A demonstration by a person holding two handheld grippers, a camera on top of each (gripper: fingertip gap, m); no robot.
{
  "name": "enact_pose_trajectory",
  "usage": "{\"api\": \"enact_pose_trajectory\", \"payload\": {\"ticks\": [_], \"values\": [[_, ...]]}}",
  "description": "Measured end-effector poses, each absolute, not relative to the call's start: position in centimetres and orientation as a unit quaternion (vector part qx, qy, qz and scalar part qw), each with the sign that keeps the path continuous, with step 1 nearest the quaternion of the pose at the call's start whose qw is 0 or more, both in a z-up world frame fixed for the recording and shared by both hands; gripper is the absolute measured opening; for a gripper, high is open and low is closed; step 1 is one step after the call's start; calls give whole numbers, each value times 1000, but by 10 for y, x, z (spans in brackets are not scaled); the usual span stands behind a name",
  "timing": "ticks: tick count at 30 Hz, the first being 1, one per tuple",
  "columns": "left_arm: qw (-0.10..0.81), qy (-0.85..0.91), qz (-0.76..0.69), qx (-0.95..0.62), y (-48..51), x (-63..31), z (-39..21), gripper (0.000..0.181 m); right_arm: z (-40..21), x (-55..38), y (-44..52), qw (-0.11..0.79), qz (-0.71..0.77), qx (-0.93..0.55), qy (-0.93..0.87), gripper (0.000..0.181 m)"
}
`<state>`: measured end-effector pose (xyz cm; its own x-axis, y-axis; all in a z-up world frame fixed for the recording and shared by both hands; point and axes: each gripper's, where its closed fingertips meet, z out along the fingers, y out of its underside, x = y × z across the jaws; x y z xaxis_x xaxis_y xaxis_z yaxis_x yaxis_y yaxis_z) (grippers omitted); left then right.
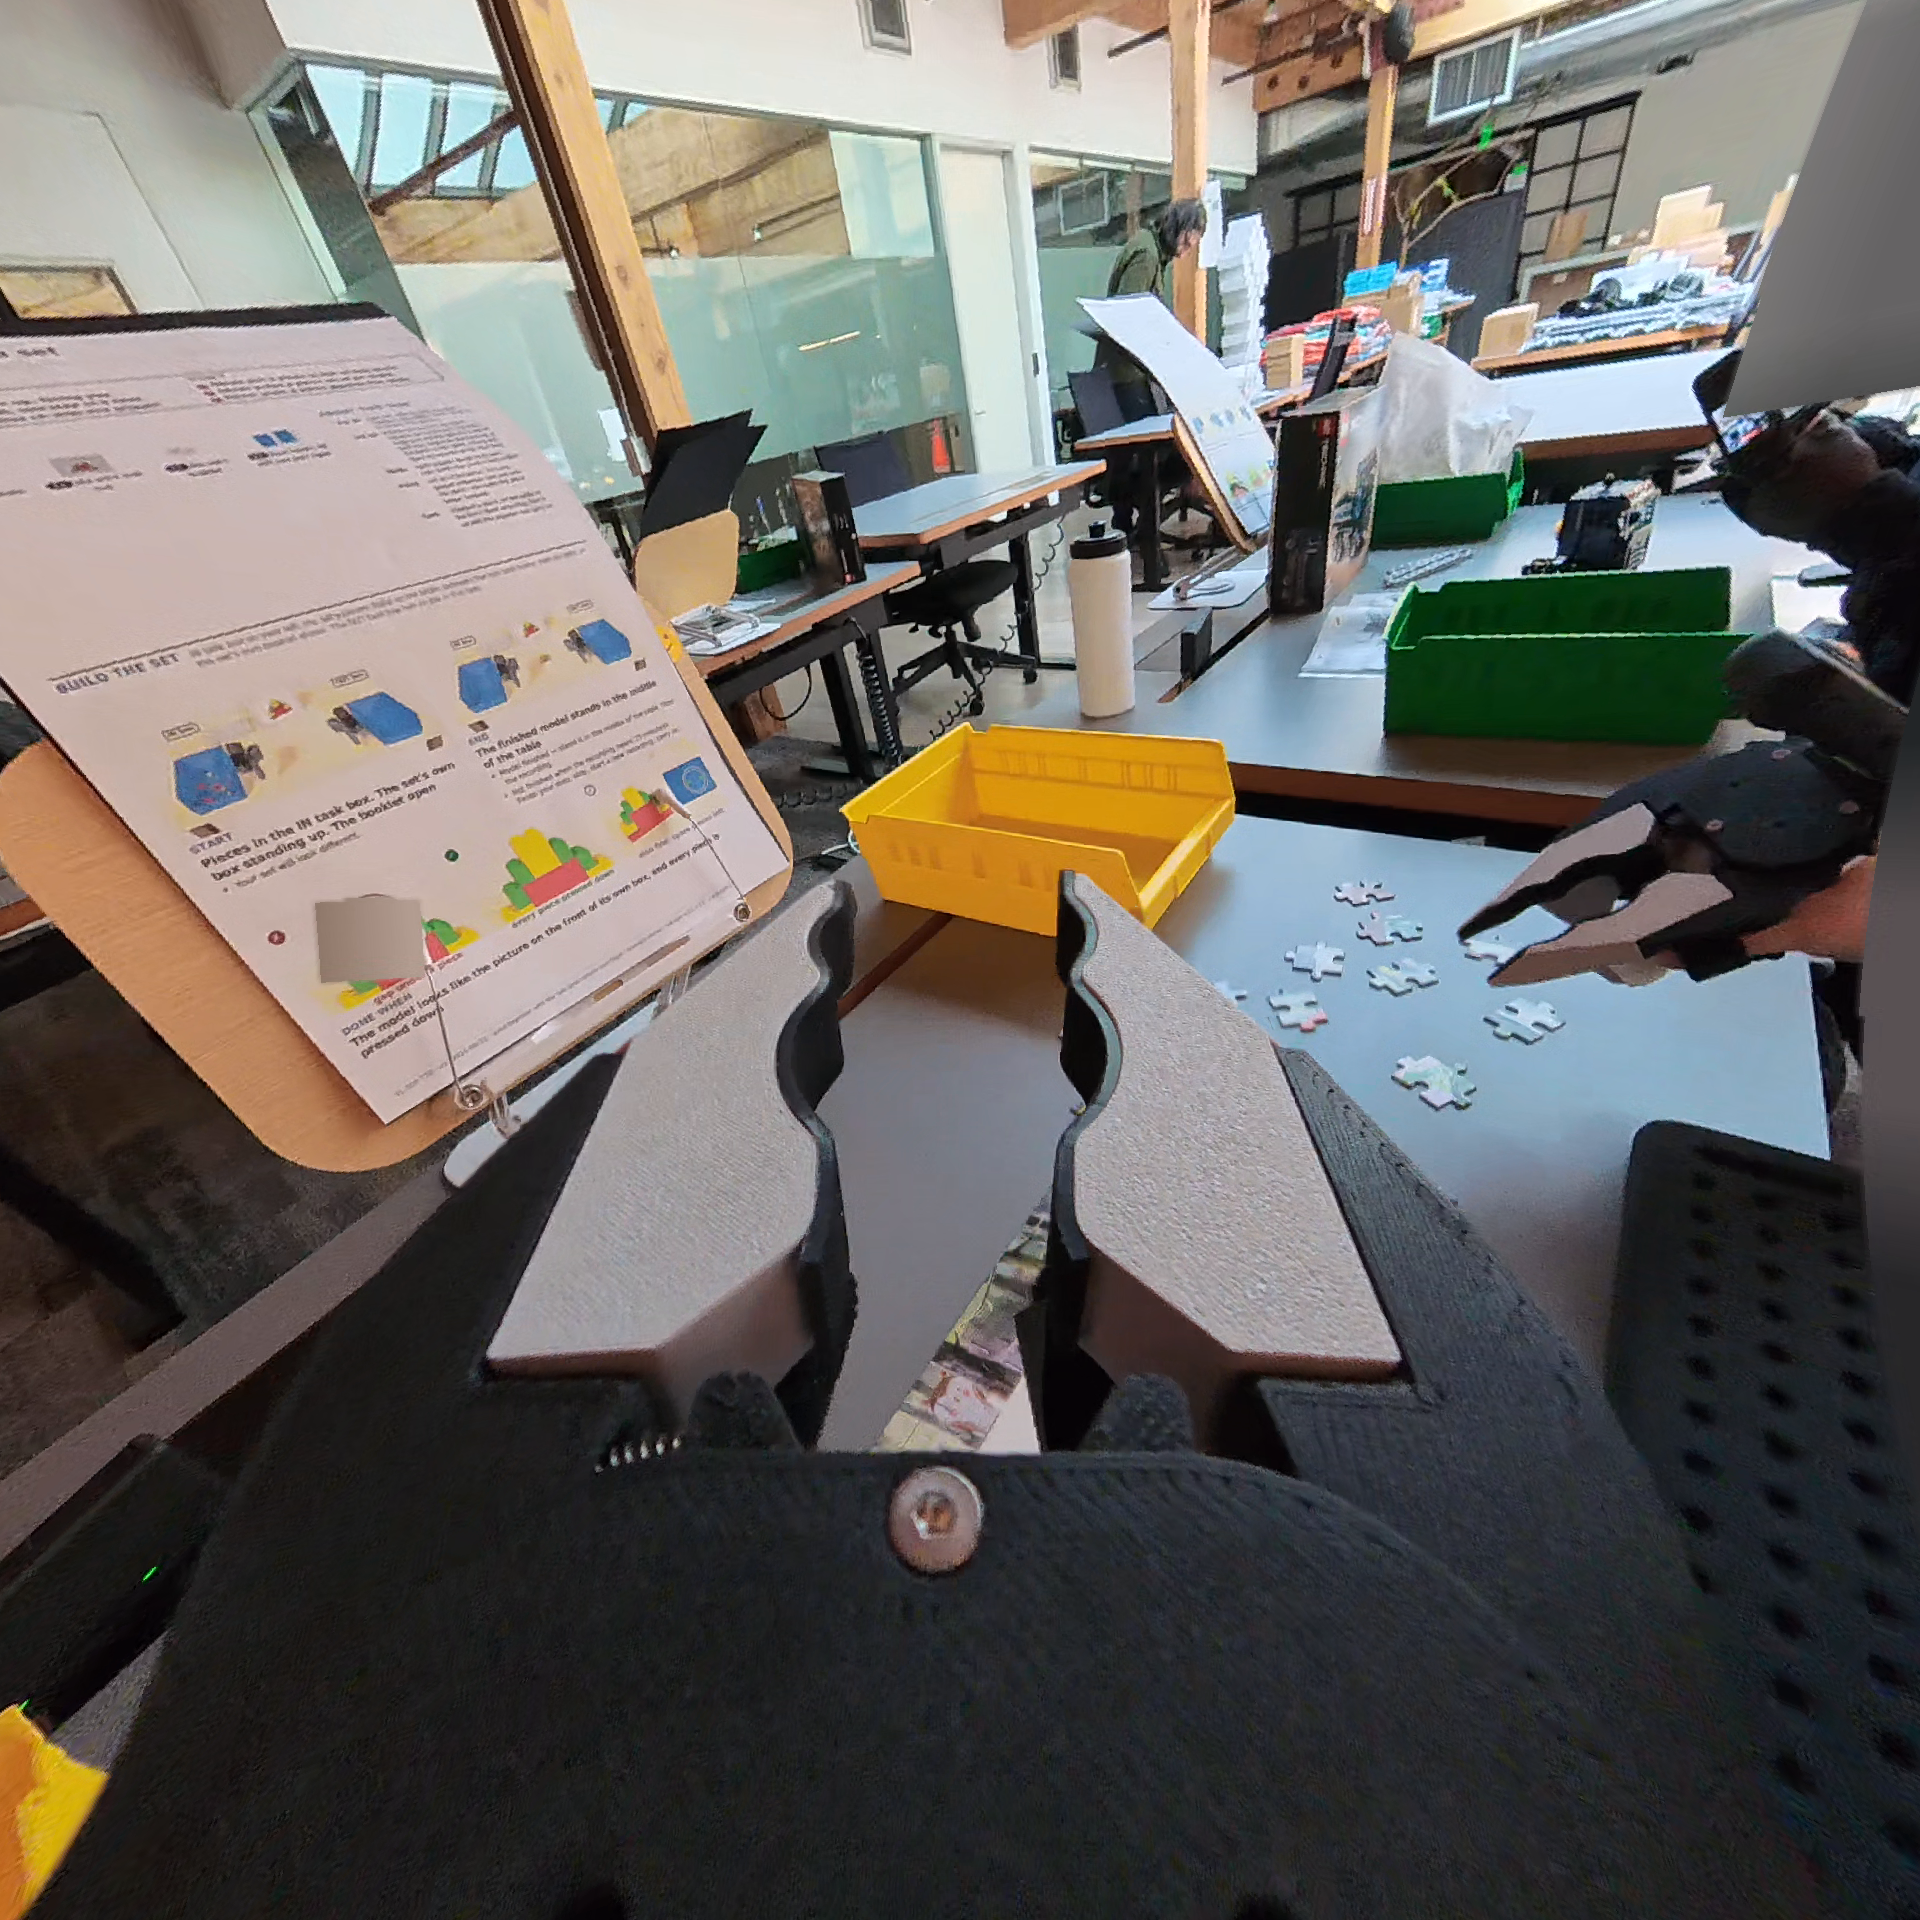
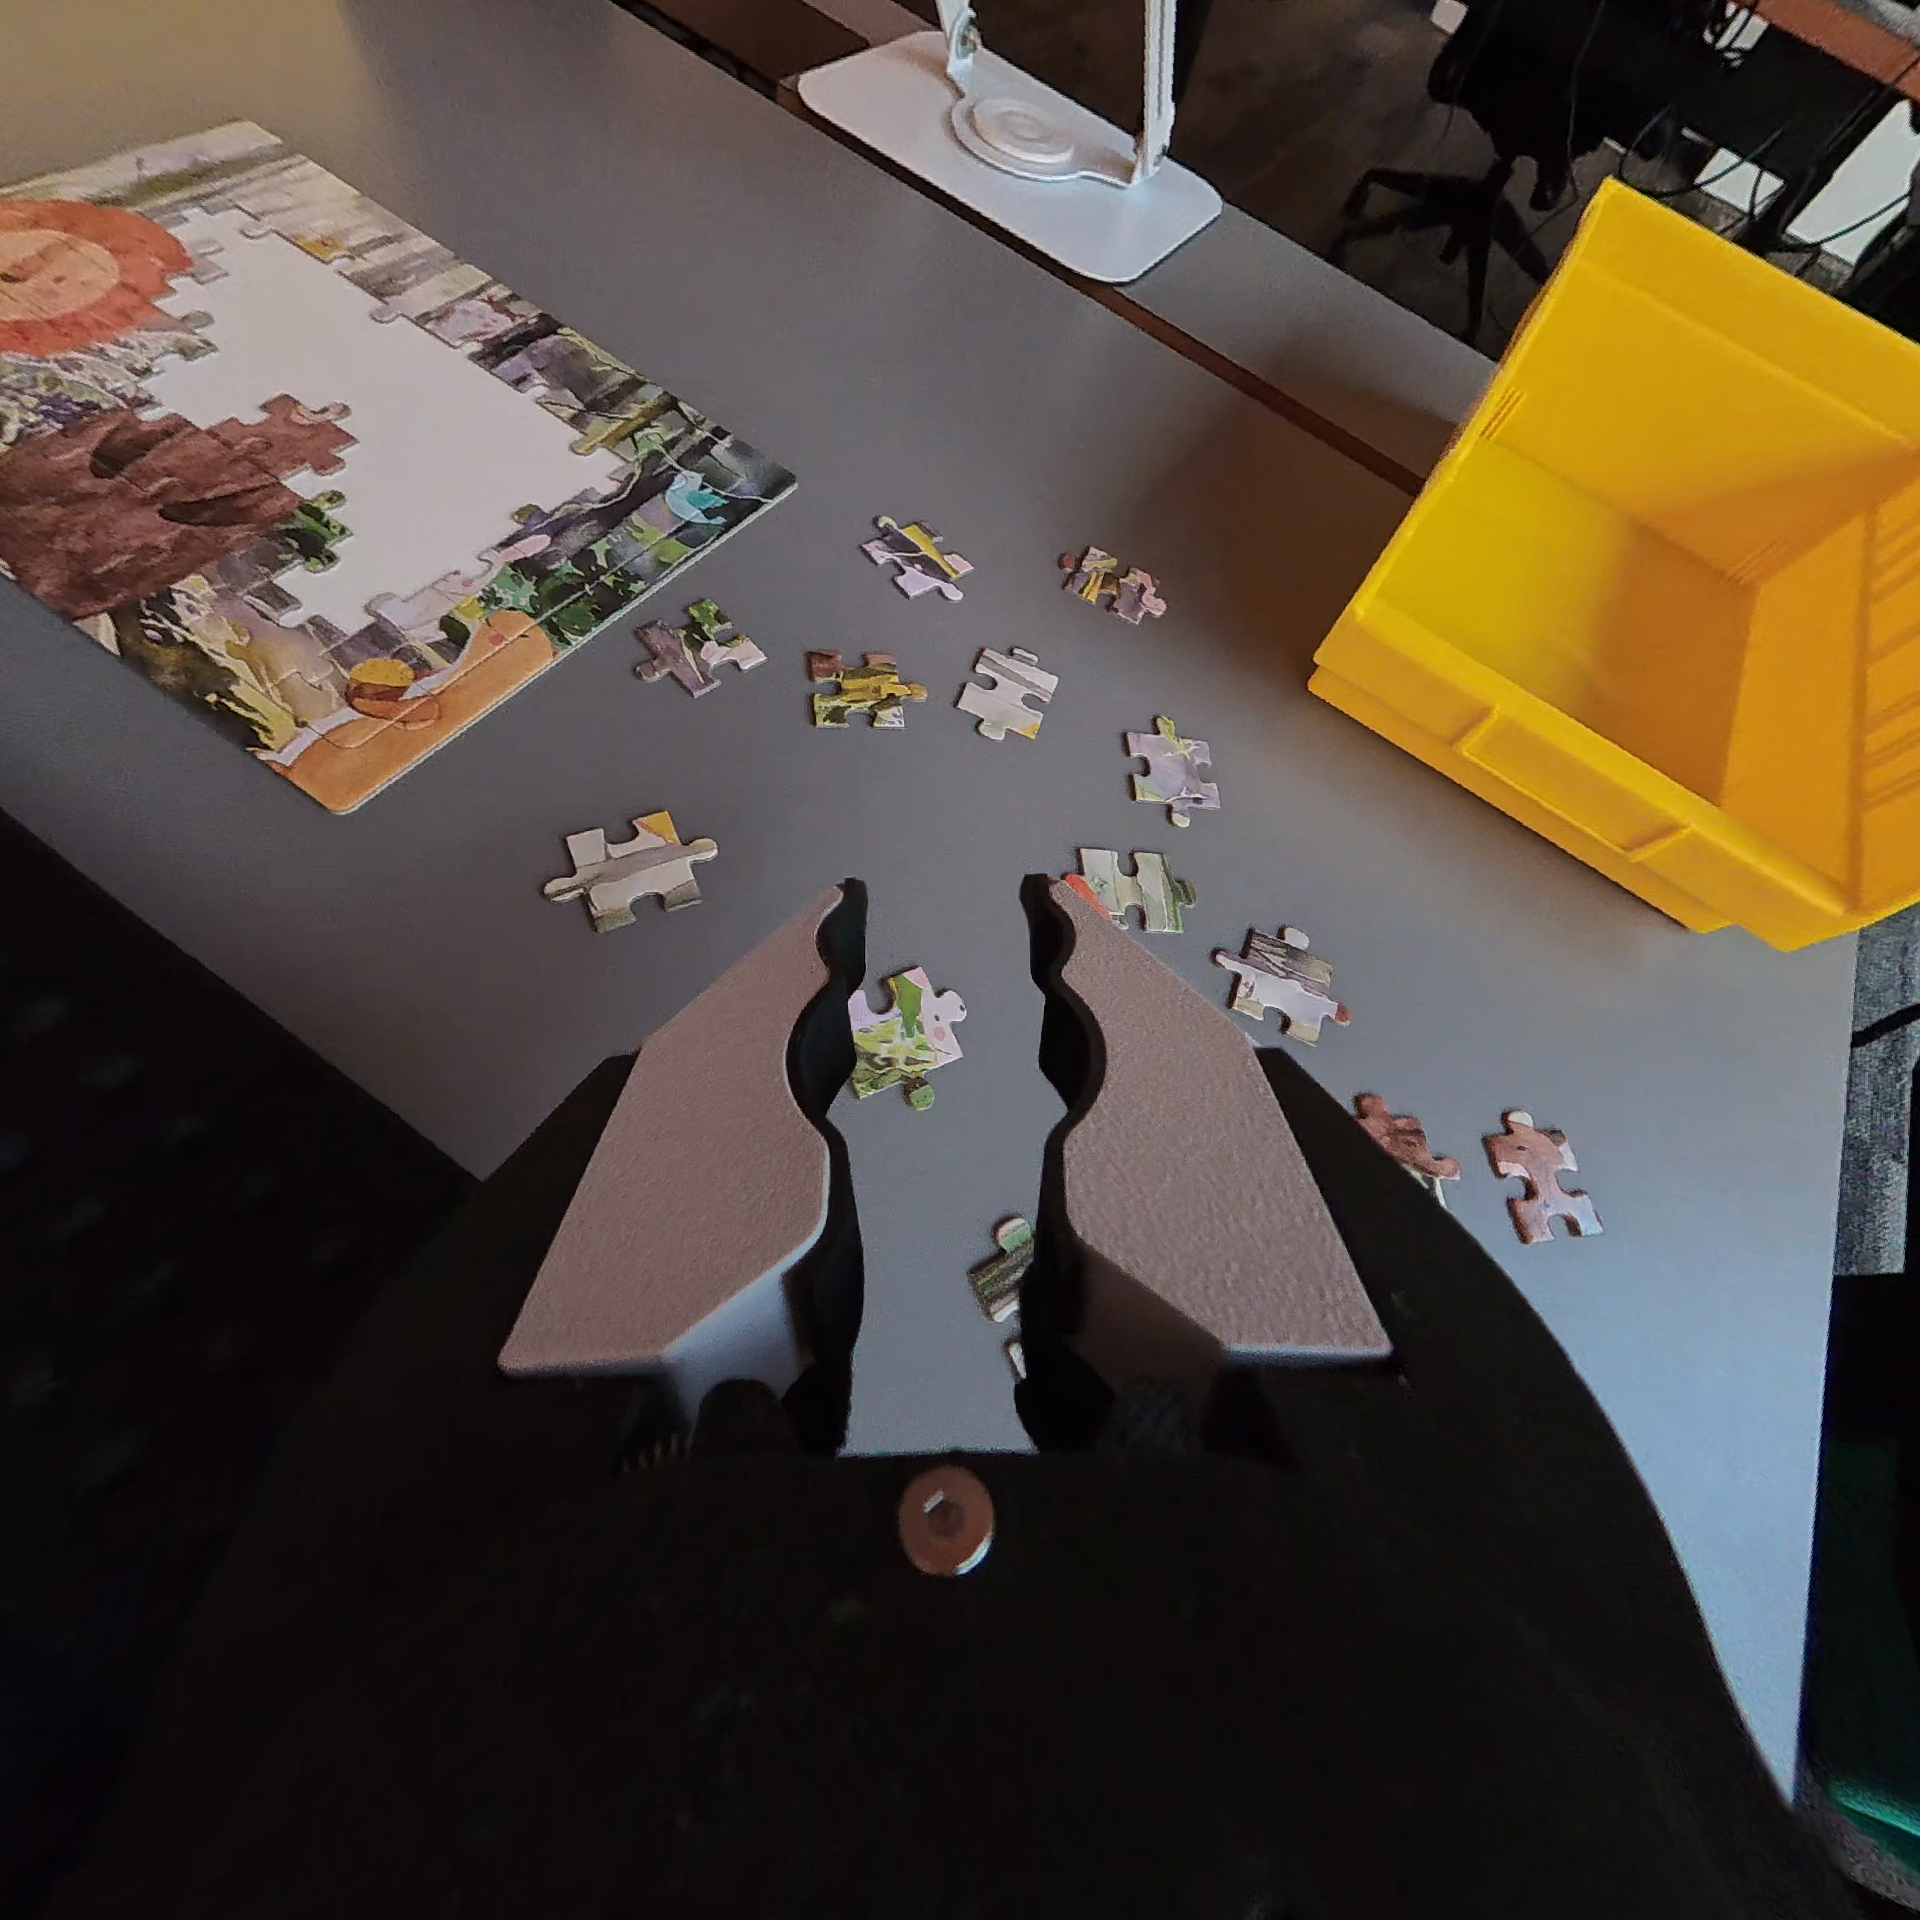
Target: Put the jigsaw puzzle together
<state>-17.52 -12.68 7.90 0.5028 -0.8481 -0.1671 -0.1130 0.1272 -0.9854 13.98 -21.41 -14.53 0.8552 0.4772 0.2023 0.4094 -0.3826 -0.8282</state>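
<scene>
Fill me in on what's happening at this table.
A person holding two grippers is assembling a jigsaw puzzle on a grey table. Its border and left part are done; the middle is a bare gap. Loose pieces lie scattered beside an empty yellow bin. The right gripper hovers open over a green and pink piece. The left gripper is open too, holding nothing.

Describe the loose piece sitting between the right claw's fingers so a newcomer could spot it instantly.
Start at the yellow bin on the grey table, then drop to the loose pieces scattered beside the half-built puzzle board. The target piece lies flat between the open fingers of the right claw, nearer its left finger. Unlike its grey, lilac and brown neighbours, it is bright lime green with pink.
</scene>
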Motion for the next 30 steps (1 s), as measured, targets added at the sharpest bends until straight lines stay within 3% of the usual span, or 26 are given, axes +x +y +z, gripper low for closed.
{"api": "enact_pose_trajectory", "payload": {"ticks": [6,15,30], "values": [[626,401,-304,-596,-120,-174,76,35,-134,139,-220,499,32,-823,-271,30],[617,416,-310,-592,-120,-164,72,33,-36,140,-212,611,5,-753,-244,30],[612,413,-321,-593,-122,-161,70,32,-65,158,-223,590,-14,-776,-223,30]]}}
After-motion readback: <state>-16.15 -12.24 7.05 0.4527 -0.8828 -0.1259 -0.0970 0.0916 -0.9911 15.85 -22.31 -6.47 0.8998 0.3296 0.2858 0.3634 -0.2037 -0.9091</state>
